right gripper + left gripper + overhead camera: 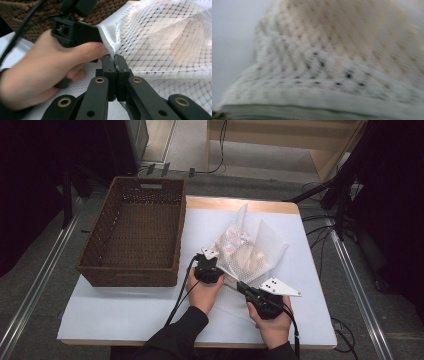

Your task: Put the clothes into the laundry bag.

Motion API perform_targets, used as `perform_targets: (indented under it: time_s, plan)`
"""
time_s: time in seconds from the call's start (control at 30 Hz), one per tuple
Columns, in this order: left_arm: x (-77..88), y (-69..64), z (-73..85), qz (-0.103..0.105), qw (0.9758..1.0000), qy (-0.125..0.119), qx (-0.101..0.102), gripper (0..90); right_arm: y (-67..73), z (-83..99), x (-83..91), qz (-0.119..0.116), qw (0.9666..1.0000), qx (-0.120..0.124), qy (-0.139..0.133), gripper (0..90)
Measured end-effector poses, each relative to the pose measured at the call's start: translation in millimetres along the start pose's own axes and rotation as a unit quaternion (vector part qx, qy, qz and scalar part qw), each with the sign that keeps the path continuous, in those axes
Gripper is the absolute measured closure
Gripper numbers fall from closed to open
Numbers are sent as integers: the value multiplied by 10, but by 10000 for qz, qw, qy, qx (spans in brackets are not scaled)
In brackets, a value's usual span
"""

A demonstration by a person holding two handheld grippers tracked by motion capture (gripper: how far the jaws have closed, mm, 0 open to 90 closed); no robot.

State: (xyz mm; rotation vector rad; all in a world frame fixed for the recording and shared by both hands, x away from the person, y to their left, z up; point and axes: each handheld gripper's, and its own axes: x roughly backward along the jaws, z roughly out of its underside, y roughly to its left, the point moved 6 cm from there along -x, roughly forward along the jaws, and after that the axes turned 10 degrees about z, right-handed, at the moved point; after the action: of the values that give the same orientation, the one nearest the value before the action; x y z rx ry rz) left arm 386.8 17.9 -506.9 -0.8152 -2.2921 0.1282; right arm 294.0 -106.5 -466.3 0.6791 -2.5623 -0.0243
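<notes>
A white mesh bag (250, 252) with pale clothes inside lies on the white table, right of the basket. My right gripper (241, 286) reaches the bag's near edge, and in the right gripper view its jaws (115, 58) are shut on the seam of the mesh bag (162, 42). My left gripper (218, 266) sits at the bag's left edge. The right gripper view shows the left gripper (96, 33) with the bag's edge running taut into its jaws. The left gripper view is blurred, with mesh fabric (324, 50) very close and its own jaws hidden.
An empty brown wicker basket (100, 240) stands on the left half of the table (125, 310), close to my left hand. Cables trail from both grippers toward the front edge. Dark stands and floor cables surround the table.
</notes>
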Motion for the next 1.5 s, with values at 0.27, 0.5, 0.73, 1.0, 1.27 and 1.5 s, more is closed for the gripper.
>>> perform_targets:
  time_s: [0.27, 0.5, 0.73, 1.0, 1.27, 1.5]
  plan:
    - [519, -75, 171, 349, 9965, 54, -756, 480, -104, -10, 3, 114, 9999, -92, -38, 900]
    - [917, 64, 404, 258, 9954, 29, -924, 465, -139, -16, 12, 167, 9998, -112, -48, 900]
    - [1059, 351, 613, -33, 9975, 202, -682, 457, -176, -7, 18, 204, 9997, -129, -53, 900]
    - [994, 422, 622, -247, 9966, 183, -765, 492, -152, 10, 5, 173, 9998, -81, -15, 900]
    - [932, 374, 663, -356, 9937, 478, -950, 651, -139, 15, 7, 150, 9999, -78, -8, 900]
    - [976, 319, 710, -79, 9940, 535, -949, 900, -141, 15, 13, 137, 9999, -70, -14, 900]
